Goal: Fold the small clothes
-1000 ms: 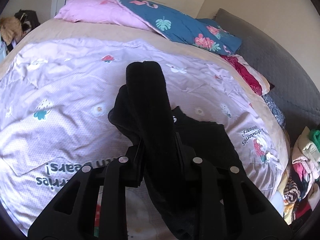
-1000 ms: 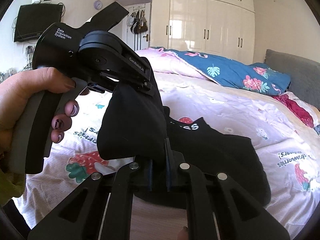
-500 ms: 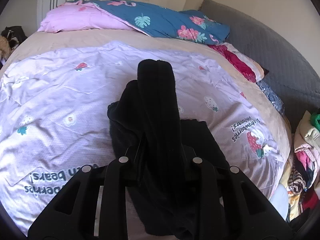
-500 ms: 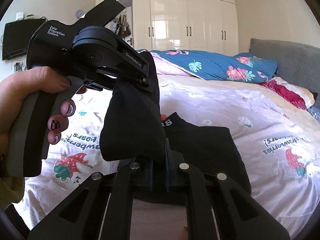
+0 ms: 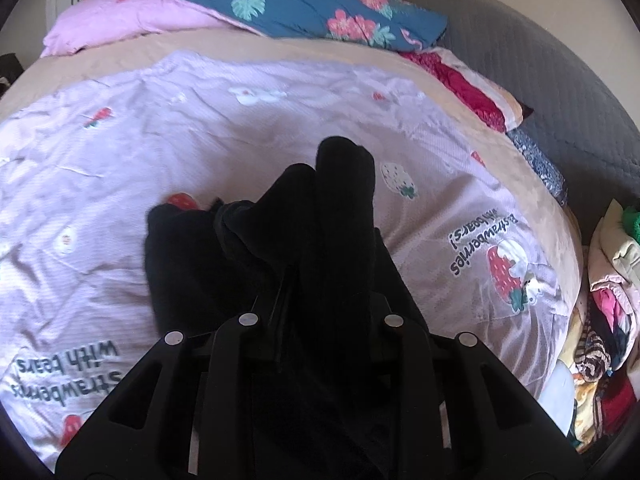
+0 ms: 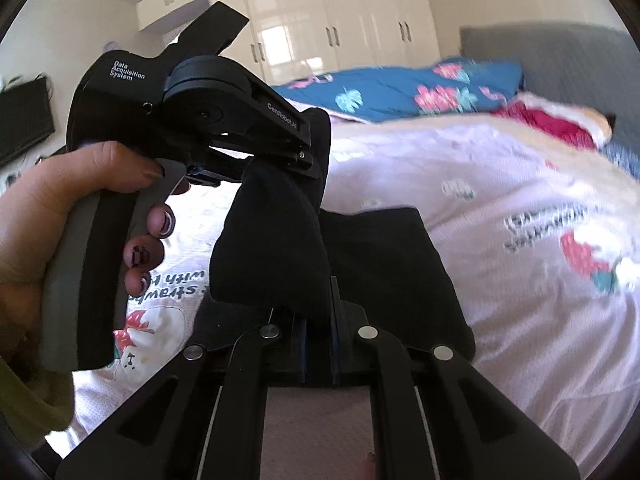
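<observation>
The black garment (image 6: 384,264) is lying on the pink strawberry bedcover (image 6: 540,320), with its long side running across the bed, while one edge is being lifted above the cover. The right gripper (image 6: 318,316) is clenching a bunched fold of this edge between almost closed fingers. The left gripper (image 5: 320,288), in the person's left hand (image 6: 60,216), is pinching the same cloth with jaws only a little apart, so the fabric is standing up over its tips.

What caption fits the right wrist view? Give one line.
Both grippers, right gripper and left gripper, pinch a black garment above the strawberry-print bedspread.
</observation>
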Demonstrator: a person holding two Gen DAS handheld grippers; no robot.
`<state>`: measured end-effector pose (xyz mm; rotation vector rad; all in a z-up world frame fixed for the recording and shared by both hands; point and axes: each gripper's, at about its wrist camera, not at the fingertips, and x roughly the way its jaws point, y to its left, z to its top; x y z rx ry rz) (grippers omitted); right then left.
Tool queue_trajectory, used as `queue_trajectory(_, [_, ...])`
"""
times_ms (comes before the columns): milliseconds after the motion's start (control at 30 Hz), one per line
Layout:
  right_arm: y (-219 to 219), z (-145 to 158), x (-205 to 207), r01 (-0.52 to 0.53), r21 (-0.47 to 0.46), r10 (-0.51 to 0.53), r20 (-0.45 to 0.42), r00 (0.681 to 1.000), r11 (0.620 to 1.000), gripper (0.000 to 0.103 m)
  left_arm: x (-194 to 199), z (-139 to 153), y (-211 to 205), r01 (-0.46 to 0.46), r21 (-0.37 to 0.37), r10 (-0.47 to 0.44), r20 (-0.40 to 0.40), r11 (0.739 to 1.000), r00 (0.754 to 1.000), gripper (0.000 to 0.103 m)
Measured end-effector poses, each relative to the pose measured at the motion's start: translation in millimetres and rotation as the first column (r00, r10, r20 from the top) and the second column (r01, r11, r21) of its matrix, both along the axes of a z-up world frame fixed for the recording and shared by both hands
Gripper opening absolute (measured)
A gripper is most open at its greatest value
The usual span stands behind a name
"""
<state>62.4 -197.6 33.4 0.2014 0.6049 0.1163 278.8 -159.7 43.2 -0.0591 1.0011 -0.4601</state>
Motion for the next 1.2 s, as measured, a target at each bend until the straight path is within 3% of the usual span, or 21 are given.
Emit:
queue_trajectory(233, [-29.4, -20.7, 3.9, 0.041, 0.138, -0.029, -0.094, 0.995, 0.990, 0.007, 9.2, -25.0, -40.6, 0.043, 0.045, -0.041, -0.050, 0.998, 0.998, 0.017])
queue_trajectory(433, [-50.5, -42.1, 10.3, 0.078, 0.305, -0.015, -0.202, 0.979, 0.949, 0.008, 14.8, -45.9, -64.6, 0.078, 0.086, -0.071, -0.088, 0.993, 0.994, 0.027])
queue_trajectory(533, [-64.6, -55.4, 12.3, 0.105, 0.418, 0.003, -0.250, 0.968, 0.902, 0.010, 16.9, -51.1, -70.2, 0.094, 0.069, -0.086, -0.110, 0.993, 0.990, 0.040])
queue_trajectory(567, [-66.9, -57.8, 12.9, 0.113, 0.435, 0.006, -0.263, 0.965, 0.893, 0.012, 17.1, -51.5, -71.8, 0.105, 0.043, -0.099, -0.120, 0.994, 0.988, 0.056])
queue_trajectory(600, [-69.3, -61.5, 13.6, 0.121, 0.452, 0.012, -0.282, 0.959, 0.884, 0.013, 17.8, -50.9, -72.3, 0.113, -0.001, -0.112, -0.131, 0.994, 0.985, 0.065])
queue_trajectory(733, [-77.2, -69.0, 14.4, 0.121, 0.524, 0.053, -0.305, 0.951, 0.843, 0.016, 16.6, -40.0, -65.5, 0.097, -0.094, -0.109, -0.130, 0.991, 0.986, 0.068])
queue_trajectory(833, [-78.2, -61.1, 17.0, 0.081, 0.526, 0.097, -0.301, 0.949, 0.846, 0.033, 8.9, -22.1, -44.2, 0.081, -0.123, -0.090, -0.071, 0.989, 0.993, 0.069])
queue_trajectory(900, [-81.7, -52.9, 22.4, 0.045, 0.562, 0.142, -0.285, 0.948, 0.826, 0.063, 0.6, -12.4, -22.6, 0.057, -0.120, -0.061, -0.024, 0.991, 0.998, 0.074])
queue_trajectory(967, [-84.8, -42.5, 32.6, 0.024, 0.551, 0.154, -0.275, 0.949, 0.834, 0.076, -10.8, -8.5, 6.9, 0.011, -0.089, -0.009, 0.021, 0.996, 1.000, 0.074])
queue_trajectory(1033, [-89.1, -31.4, 49.7, 0.022, 0.496, 0.139, -0.284, 0.949, 0.868, 0.079, -21.3, -11.4, 31.6, -0.031, -0.078, 0.034, 0.038, 0.996, 0.999, 0.074])
queue_trajectory(1200, [-93.5, -23.3, 108.0, -0.033, 0.451, 0.199, -0.325, 0.925, 0.892, 0.079, -52.4, -35.7, 75.2, -0.092, -0.047, 0.093, 0.029, 0.995, 0.995, 0.074])
